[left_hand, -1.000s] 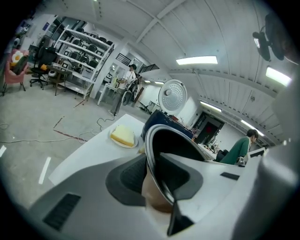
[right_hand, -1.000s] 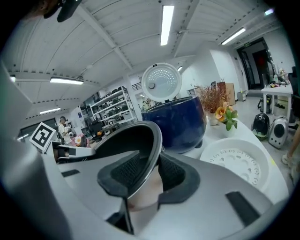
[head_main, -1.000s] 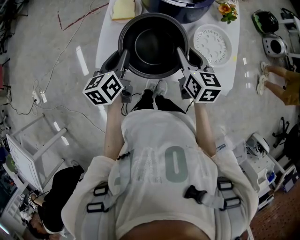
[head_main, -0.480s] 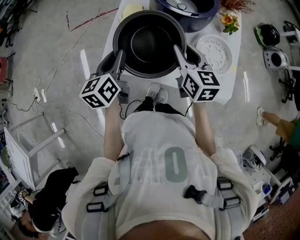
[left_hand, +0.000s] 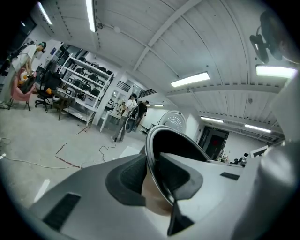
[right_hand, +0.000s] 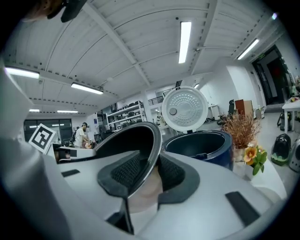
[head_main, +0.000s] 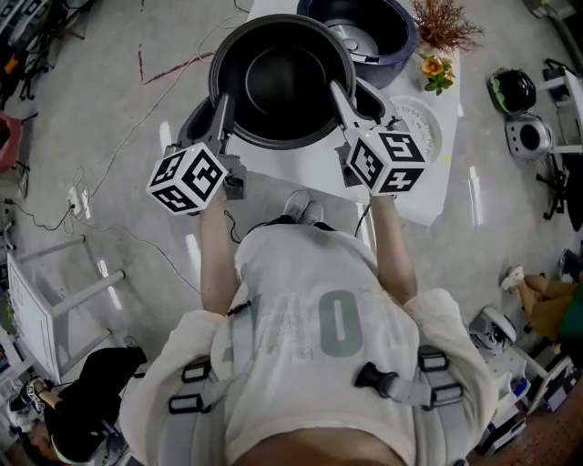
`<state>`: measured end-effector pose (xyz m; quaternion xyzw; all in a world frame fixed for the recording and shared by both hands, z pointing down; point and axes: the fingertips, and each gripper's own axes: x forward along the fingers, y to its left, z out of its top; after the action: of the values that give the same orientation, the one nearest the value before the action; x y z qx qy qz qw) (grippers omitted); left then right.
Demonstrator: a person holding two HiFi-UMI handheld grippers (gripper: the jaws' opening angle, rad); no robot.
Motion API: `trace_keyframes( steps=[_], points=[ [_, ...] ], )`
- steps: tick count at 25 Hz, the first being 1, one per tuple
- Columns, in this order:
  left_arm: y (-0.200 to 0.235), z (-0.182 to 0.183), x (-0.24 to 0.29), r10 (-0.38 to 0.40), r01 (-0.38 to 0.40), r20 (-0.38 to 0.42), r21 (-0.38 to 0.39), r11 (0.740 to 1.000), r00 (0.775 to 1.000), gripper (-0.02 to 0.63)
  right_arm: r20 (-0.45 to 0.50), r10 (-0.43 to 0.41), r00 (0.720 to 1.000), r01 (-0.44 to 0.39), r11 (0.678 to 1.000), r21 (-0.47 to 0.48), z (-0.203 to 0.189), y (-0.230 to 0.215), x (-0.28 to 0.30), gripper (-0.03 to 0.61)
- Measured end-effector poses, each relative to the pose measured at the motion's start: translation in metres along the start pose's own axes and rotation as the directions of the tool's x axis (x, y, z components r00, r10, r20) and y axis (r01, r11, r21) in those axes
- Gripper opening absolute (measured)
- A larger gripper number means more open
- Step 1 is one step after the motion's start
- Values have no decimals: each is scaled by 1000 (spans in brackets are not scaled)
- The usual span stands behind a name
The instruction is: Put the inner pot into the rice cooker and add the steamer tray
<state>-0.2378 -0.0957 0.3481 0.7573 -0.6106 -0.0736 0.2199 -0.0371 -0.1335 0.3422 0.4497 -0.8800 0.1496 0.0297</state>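
Note:
The dark round inner pot (head_main: 281, 80) hangs in the air above the near end of the white table (head_main: 310, 168), held level between both grippers. My left gripper (head_main: 221, 109) is shut on its left rim, and my right gripper (head_main: 340, 95) is shut on its right rim. In the left gripper view the pot's rim (left_hand: 157, 154) runs between the dark pads. The right gripper view shows the rim (right_hand: 149, 154) pinched the same way. The open dark blue rice cooker (head_main: 364, 27) stands just beyond the pot, its white lid (right_hand: 185, 108) raised. The white perforated steamer tray (head_main: 421, 116) lies to the right, partly behind the right marker cube.
A small vase of orange flowers (head_main: 435, 69) and a dried plant (head_main: 444, 22) stand next to the cooker. Cables (head_main: 100, 164) trail over the floor at left near a white rack (head_main: 46, 300). Appliances (head_main: 524, 114) sit on the floor at right.
Both grippers have risen with the pot and carried it away from me, closer to the rice cooker. The grips on the rim look unchanged.

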Motion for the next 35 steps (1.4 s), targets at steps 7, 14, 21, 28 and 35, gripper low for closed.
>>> trace_keyframes(
  steps=[7,14,21,28,35],
  points=[
    [-7,61,7,-17,11,105,55,998,994,95,110,22,994,-17,999,-44,56,13,17,124],
    [-29,114,35,-103,80,167,140,987,981,95,195,-19,981,34,997,-73,107,1,27,124],
    [-49,147,71,-194,158,172,206,966,966,97,245,-122,962,147,985,-87,143,-18,31,124],
    [-75,134,120,-319,288,119,221,932,940,97,248,-250,936,273,960,-63,144,-58,18,126],
    [-112,111,173,-389,371,51,215,904,920,97,219,-370,903,384,923,-23,138,-112,4,129]
  ],
)
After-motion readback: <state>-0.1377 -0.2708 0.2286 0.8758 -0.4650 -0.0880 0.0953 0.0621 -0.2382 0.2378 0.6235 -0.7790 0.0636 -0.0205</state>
